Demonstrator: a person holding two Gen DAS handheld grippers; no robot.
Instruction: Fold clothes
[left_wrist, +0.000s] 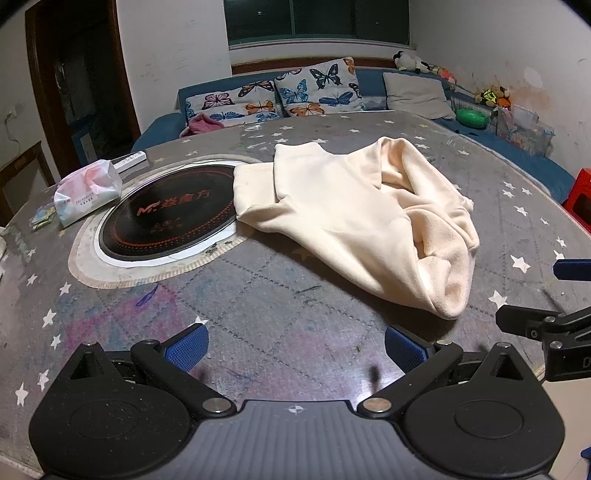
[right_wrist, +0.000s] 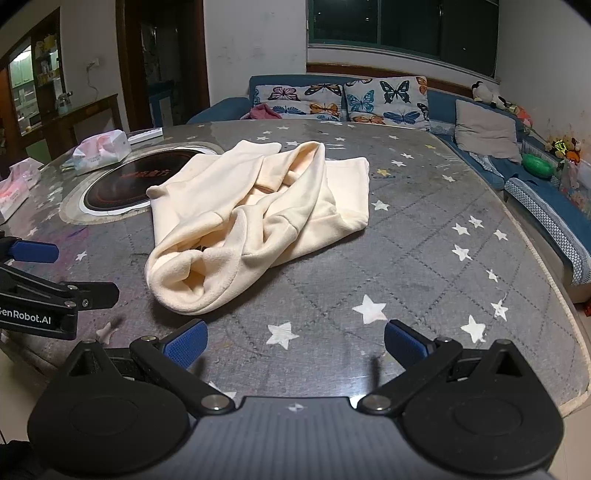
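Cream fleece garment (right_wrist: 258, 214) — crumpled, loosely bunched, unfolded

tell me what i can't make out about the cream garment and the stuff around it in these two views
- Cream garment: crumpled, its own folds hide its type and the dark print in the right wrist view.
- Tissue pack: label too small, left wrist view.
- Right claw: cut off by the frame edge in the left wrist view.

Cream garment (right_wrist: 255, 218) crumpled, starry table (right_wrist: 424, 258)

Black left gripper (left_wrist: 295, 347) and right gripper (right_wrist: 295, 343); blue ribbed pads (right_wrist: 184, 345); silver pivot screws.
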